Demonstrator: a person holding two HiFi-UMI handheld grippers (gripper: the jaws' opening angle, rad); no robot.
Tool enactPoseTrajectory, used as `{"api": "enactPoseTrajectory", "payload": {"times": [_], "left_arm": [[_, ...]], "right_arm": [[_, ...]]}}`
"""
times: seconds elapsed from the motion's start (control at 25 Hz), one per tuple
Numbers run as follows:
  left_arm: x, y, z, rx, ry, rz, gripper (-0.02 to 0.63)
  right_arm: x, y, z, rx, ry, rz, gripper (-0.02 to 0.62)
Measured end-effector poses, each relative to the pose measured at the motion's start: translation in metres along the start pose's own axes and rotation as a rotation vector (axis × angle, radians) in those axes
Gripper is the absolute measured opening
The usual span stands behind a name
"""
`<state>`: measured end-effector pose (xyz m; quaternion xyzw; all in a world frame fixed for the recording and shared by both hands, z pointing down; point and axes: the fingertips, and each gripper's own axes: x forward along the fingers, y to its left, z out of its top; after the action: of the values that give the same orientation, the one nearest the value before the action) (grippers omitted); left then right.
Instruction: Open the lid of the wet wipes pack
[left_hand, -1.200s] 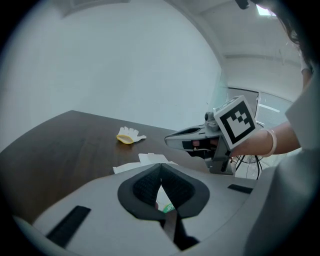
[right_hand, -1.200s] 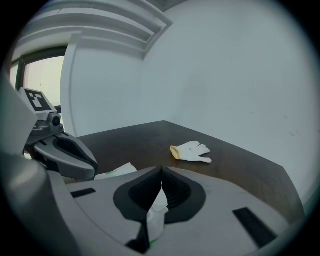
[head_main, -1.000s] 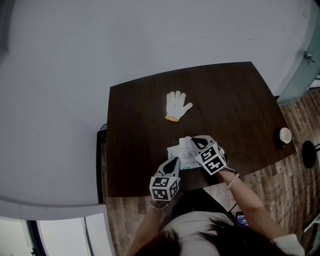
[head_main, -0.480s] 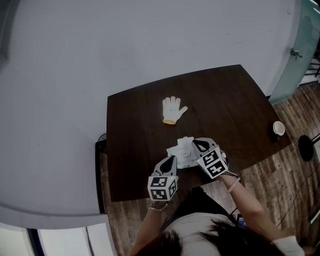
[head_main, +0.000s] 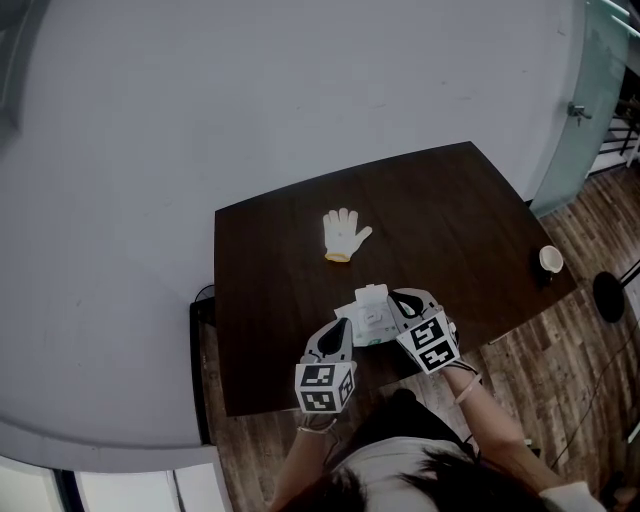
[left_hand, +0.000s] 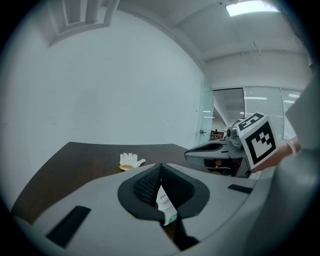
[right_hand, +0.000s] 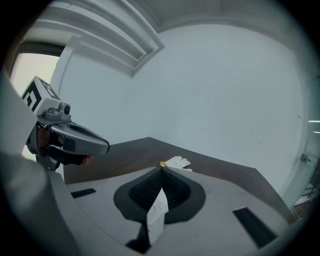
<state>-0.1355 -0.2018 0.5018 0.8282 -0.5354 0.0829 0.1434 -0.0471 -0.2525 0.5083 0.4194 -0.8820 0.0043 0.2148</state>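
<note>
Wipes pack is held between the two grippers over the near edge of the dark table; whether it rests on the wood or hangs just clear of it cannot be told. The left gripper is clenched on the pack's near-left edge, and in its own view a printed strip of the wrapper is pinched between the ribbed pads. The right gripper is clamped on the pack's far-right side, with a white fold of the pack caught between its closed pads. A small white square stands out at the pack's far end, but it is too small to tell whether it is the lid lifted. A white glove lies flat on the table well beyond both pairs of jaws, a little left of the pack. A small cup sits at the table's corner, well off to the right of the right jaws. Compared with a second ago both grips are unchanged, each gripper biting the same side of the pack. The glove and cup lie where they lay on the table. The head view has shifted, so the table now sits lower in the picture and looks a little smaller.
</note>
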Motion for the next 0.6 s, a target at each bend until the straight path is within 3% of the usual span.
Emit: {"api": "enactPoseTrajectory", "payload": {"times": [0.24, 0.6], "left_arm": [[0.006, -0.008, 0.022, 0.038, -0.024, 0.006, 0.018], [0.018, -0.028, 0.059, 0.043, -0.079, 0.027, 0.018]], "right_arm": [[-0.006, -0.009, 0.011, -0.033, -0.014, -0.014, 0.008], [-0.027, -0.034, 0.032, 0.003, -0.069, -0.003, 0.008]]}}
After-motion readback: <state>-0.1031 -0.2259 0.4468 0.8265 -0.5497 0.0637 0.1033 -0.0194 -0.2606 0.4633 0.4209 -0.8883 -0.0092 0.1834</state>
